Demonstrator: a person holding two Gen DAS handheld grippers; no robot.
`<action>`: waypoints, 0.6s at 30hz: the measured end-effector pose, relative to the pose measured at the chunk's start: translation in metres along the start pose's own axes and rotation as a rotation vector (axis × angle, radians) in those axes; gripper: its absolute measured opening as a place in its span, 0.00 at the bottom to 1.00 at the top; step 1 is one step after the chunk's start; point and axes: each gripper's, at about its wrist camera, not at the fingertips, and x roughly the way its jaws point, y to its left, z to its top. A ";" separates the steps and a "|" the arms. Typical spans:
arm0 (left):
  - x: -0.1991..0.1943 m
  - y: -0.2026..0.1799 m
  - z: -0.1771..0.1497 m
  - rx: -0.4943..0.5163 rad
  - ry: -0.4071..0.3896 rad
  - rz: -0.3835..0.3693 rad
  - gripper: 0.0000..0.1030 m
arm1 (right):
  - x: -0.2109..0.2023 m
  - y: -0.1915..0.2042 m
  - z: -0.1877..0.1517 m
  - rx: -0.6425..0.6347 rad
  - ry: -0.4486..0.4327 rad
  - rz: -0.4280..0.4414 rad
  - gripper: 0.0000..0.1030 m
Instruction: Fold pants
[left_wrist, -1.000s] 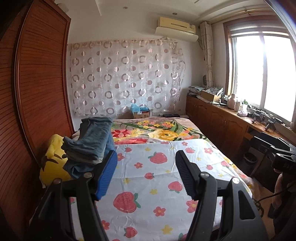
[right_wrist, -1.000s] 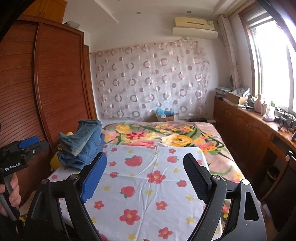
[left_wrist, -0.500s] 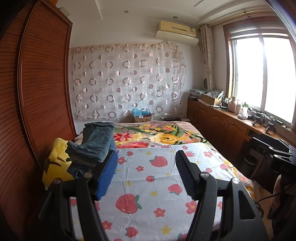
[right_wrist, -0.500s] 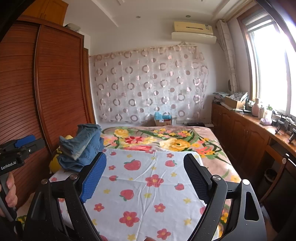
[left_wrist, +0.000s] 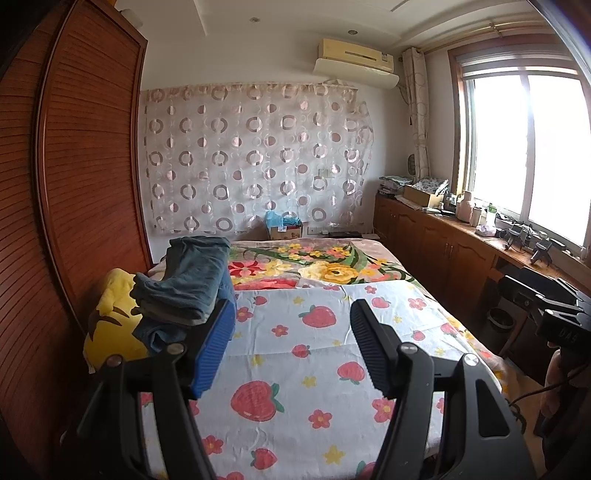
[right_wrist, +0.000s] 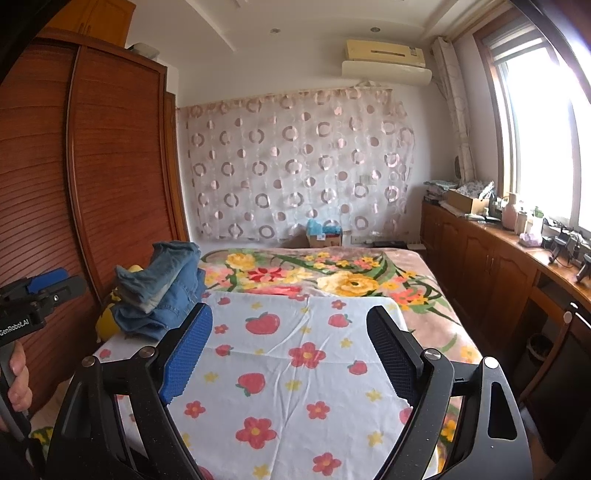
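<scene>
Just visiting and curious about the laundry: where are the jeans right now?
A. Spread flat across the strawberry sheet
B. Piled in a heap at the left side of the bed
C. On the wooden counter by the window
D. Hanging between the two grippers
B: the jeans sit heaped at the bed's left edge, beside the wardrobe; both grippers are empty.

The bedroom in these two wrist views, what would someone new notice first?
Probably the white bed sheet printed with red strawberries and flowers, spread over the near half of the bed. Next, the heap of blue denim pants at the bed's left edge, lying partly on a yellow pillow. Both open black grippers, left and right, frame the foreground, holding nothing.
</scene>
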 end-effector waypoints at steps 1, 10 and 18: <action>0.000 0.000 0.000 0.000 0.000 0.000 0.63 | 0.000 0.000 0.000 0.000 -0.001 0.002 0.85; 0.000 -0.001 -0.002 0.000 0.002 -0.003 0.63 | 0.001 -0.001 -0.001 0.004 0.002 0.005 0.85; 0.000 -0.001 -0.003 -0.001 0.002 -0.004 0.63 | 0.001 0.000 -0.001 0.003 0.002 0.006 0.85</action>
